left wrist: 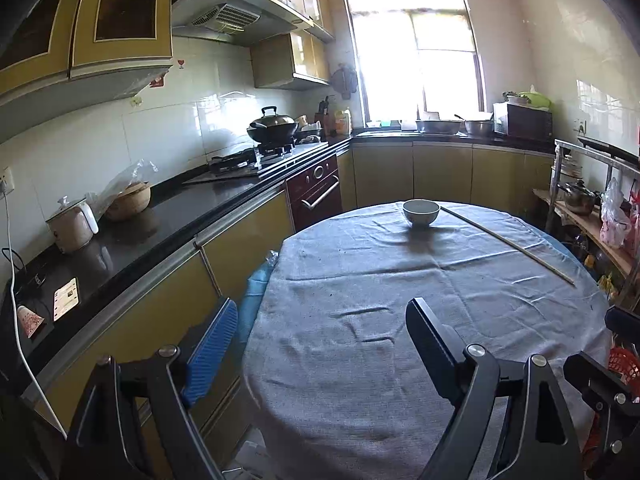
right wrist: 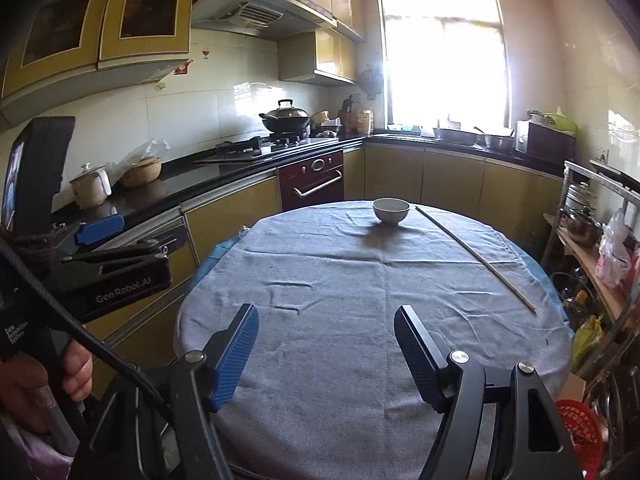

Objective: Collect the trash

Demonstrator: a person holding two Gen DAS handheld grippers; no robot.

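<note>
Left wrist view: the left gripper point(left wrist: 320, 344) hovers released, jaws wide apart, over the near edge of the round desk point(left wrist: 400, 380) under its grey cloth, holding nothing. In the right wrist view the right gripper point(right wrist: 326, 346) is likewise released and empty above the near part of the desk; the left gripper's body appears beside the desk's left edge with a hand point(right wrist: 44, 380) on its handle. Relative to the desk: a white bowl point(left wrist: 421, 213) stands at the far side, and a long thin stick point(left wrist: 508, 245) lies diagonally just right of the bowl, running toward the desk's right edge. No obvious trash shows on the cloth; whether the stick counts as trash I cannot tell. A red basket point(right wrist: 580, 428) sits low beside the desk's near right edge. The scene fits either a desk already cleared of trash or one where the stick awaits pickup. Any grasp of the stick calls for jaws across its width, low against the cloth, well clear of the bowl.
</note>
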